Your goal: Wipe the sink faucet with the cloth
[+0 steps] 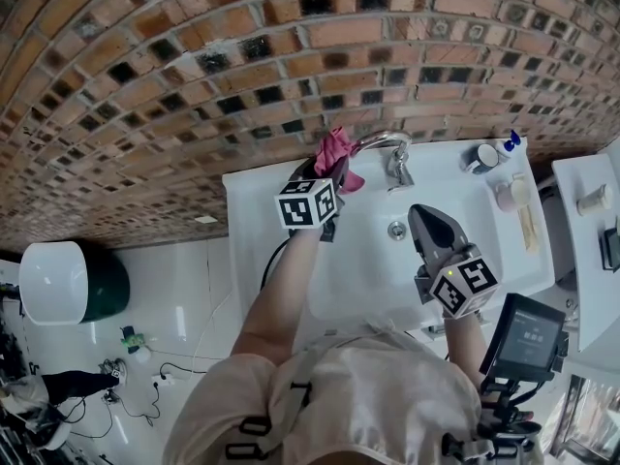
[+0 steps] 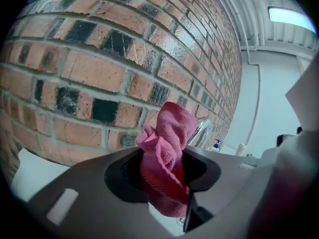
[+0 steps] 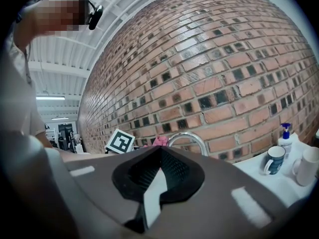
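My L tongs point(image 2: 162, 168) clench the pink cloth point(image 2: 167, 143) in a bunch, so its top can rub the faucet point(image 1: 383, 143) just beside it. I hold R tongs point(image 1: 421, 219) clenched & empty over the sink point(image 1: 373, 260), out of the way.

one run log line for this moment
left gripper: shut on pink cloth, beside faucet, contact unclear | right gripper: shut, empty, over sink
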The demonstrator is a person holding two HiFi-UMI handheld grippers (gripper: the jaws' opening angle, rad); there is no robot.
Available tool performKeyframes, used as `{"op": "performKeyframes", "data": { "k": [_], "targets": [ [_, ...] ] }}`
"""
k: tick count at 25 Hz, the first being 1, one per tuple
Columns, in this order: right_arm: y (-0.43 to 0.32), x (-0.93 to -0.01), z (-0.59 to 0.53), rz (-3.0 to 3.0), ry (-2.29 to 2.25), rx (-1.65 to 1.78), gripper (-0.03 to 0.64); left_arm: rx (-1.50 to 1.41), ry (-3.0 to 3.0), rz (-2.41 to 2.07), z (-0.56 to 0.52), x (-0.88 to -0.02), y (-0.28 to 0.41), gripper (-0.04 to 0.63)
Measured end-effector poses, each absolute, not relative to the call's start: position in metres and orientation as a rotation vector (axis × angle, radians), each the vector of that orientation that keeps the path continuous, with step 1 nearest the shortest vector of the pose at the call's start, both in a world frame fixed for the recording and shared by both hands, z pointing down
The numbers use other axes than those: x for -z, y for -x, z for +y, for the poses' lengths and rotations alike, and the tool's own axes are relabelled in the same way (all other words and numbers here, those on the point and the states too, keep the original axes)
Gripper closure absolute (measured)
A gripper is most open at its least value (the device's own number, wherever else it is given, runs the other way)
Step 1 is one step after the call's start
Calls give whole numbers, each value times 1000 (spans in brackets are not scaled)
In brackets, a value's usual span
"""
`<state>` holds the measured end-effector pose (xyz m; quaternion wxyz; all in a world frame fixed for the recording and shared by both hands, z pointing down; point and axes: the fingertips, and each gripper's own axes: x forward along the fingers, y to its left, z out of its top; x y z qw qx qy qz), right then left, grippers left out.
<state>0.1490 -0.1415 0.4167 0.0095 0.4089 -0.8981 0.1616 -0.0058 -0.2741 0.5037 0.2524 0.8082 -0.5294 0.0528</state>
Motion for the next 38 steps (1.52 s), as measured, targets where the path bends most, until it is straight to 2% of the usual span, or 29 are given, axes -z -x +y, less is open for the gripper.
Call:
{"op": "performKeyframes", "data": {
  "k": [5, 11, 25, 32, 38],
  "targets": [
    [-152, -418, -141, -2800, -1276, -513, 627, -128, -2188, -1467, -270, -501, 7, 428],
    [-162, -419, -142, -2800, -1306, -517, 626, 26, -2374, -1440, -274, -424, -40, 428],
    [-198, -433, -144, -2735, -1405, -574, 626, -88, -2554, -1385, -293, -409, -131, 428],
    [-211, -434, -149, -2708, -1449, -582, 626, -250, -2544, -1134, -290, -463, -193, 431],
    [-231, -439, -151, -2675, -1512, -594, 627, -227, -2229, -1117, -295, -537, -172, 433]
  ]
}}
